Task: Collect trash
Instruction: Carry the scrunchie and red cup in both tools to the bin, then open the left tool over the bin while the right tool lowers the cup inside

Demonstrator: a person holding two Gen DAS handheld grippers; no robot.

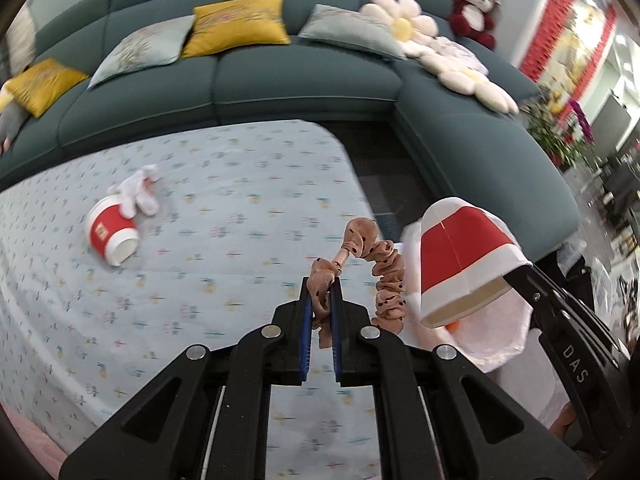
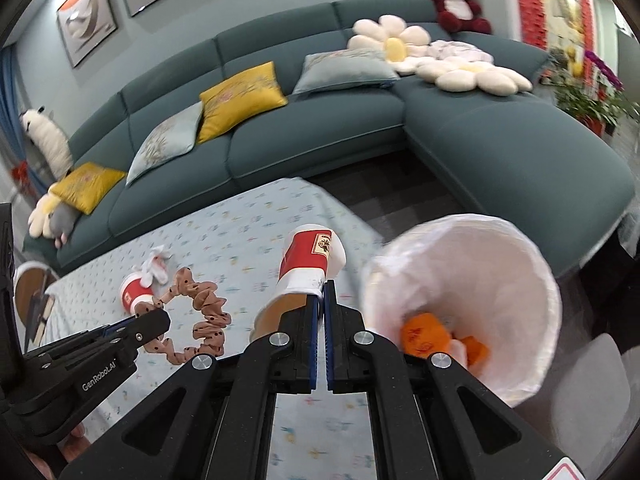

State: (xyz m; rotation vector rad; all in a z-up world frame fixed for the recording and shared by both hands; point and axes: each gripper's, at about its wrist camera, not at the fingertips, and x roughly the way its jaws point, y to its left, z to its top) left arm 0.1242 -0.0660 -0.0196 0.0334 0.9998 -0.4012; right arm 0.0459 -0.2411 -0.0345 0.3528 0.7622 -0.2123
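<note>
Right wrist view: right gripper [image 2: 321, 300] pinches the cup [image 2: 310, 270] by its rim wall, long axis toward 11 o'clock, with the lined bin [image 2: 464, 300] just beside at 3 o'clock and nearer this hand; left gripper [image 2: 154, 322] pinches the scrunchie [image 2: 204, 320].

The scrunchie [image 1: 374, 276] is soft, dotted, crinkled cloth. Both cups, one held [image 2: 310, 266] and one lying far left [image 1: 110, 236], look like smooth matt paper. The worktop [image 1: 240, 184] wears printed matt cloth. The bin liner [image 2: 472, 264] is thin, crinkly plastic.
</note>
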